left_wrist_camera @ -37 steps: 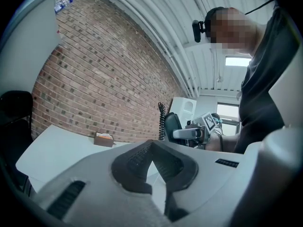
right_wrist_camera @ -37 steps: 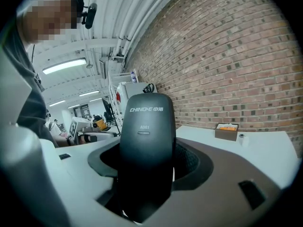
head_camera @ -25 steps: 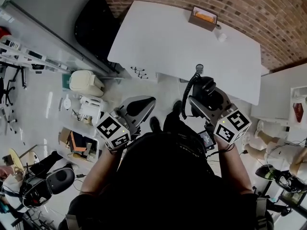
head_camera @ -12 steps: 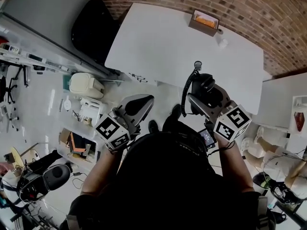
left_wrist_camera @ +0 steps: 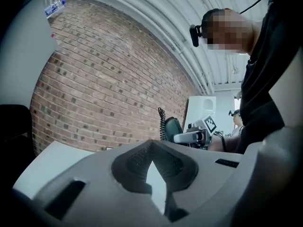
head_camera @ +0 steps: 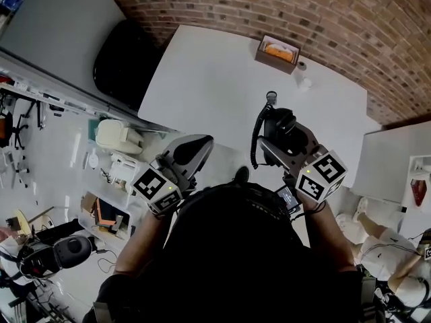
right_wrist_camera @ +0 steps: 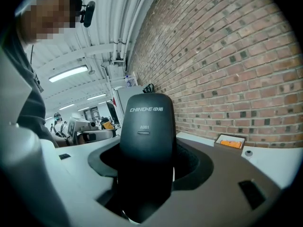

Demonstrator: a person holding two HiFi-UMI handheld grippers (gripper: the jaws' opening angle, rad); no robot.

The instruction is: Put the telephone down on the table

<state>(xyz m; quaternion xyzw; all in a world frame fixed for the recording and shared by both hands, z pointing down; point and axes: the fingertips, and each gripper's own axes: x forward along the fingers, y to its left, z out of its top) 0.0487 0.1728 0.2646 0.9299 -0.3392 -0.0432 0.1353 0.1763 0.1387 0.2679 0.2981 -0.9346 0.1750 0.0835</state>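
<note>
Over the near edge of the table at one o'clock, my right gripper, clamped on the telephone, has drawn closer, so lowering looks next; my left gripper hangs closed and empty at eleven.

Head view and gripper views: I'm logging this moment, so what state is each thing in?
telephone: upright, clamped in the right gripper, not yet on the table.
right gripper: shut on the telephone.
left gripper: shut, empty.
cord: coiled, hanging from the telephone.
box: open-topped, standing at the table's far edge.
</note>
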